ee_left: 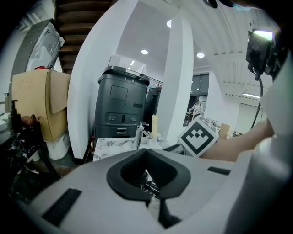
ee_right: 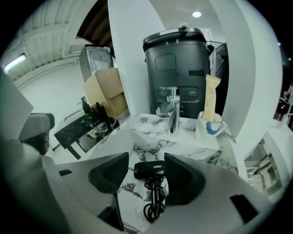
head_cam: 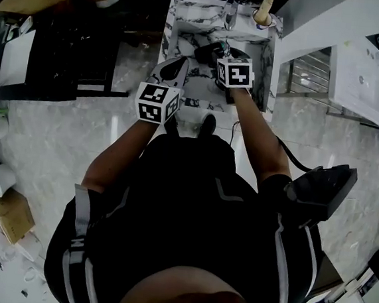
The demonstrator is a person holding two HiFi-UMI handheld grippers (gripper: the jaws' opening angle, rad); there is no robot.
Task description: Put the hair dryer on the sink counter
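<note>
Head view's pretty dim and murky, just soft glare off the floor (head_cam: 58, 135). Both tool views are brighter, ceiling spots (ee_left: 144, 51) glowing above the left tool (ee_left: 145, 151), with heavy fisheye warping and black corners.

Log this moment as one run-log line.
hair dryer: lying on sink counter, cord coiled | right gripper: open, clear of it | left gripper: shut, empty | task: placement looks done

Hair dryer (ee_right: 149, 170): one, seen through gap between right gripper (ee_right: 146, 159) jaws. Coiled cord (ee_right: 154, 203): one, same gap. Faucet (ee_right: 172, 114): one, farther ahead. Cup (ee_right: 209, 129): one, ahead-right of jaws; one wooden piece (ee_right: 211, 98) inside. Dark grey bin (ee_right: 176, 68): one, beyond faucet. Grippers: two, counting left gripper (ee_left: 145, 151). Marker cubes: two, left cube (head_cam: 157, 103), right cube (head_cam: 234, 72).
</note>
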